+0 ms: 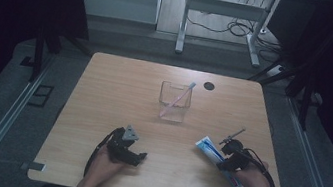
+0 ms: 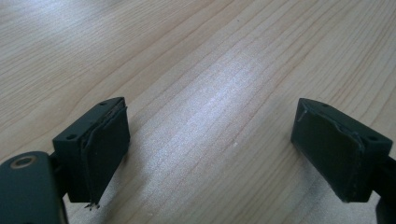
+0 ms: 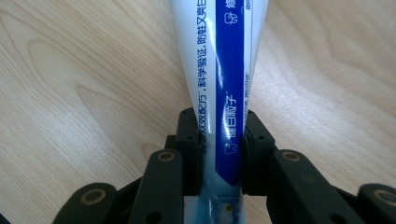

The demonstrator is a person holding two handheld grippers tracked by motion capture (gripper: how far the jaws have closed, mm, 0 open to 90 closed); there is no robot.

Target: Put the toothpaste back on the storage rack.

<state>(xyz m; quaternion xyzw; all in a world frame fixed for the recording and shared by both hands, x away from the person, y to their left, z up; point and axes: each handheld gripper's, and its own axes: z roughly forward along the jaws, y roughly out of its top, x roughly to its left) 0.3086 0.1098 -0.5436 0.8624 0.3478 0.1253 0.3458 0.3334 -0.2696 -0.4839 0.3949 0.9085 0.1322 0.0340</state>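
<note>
Between the black right gripper (image 3: 219, 154) jaws, the toothpaste tube (image 3: 219, 70) is white with a blue stripe; the surface (image 3: 70, 93) is pale woodgrain.

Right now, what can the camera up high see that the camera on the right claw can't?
High view alone: the clear box with a pink toothbrush leaning in it, the open left claw resting on the table, both hands, and the floor past the table. Right gripper view alone: the blue stripe and printed writing on the toothpaste tube, and the claw pads pressing its sides. Both share the wooden table, the toothpaste tube and the right claw shut on it.
</note>
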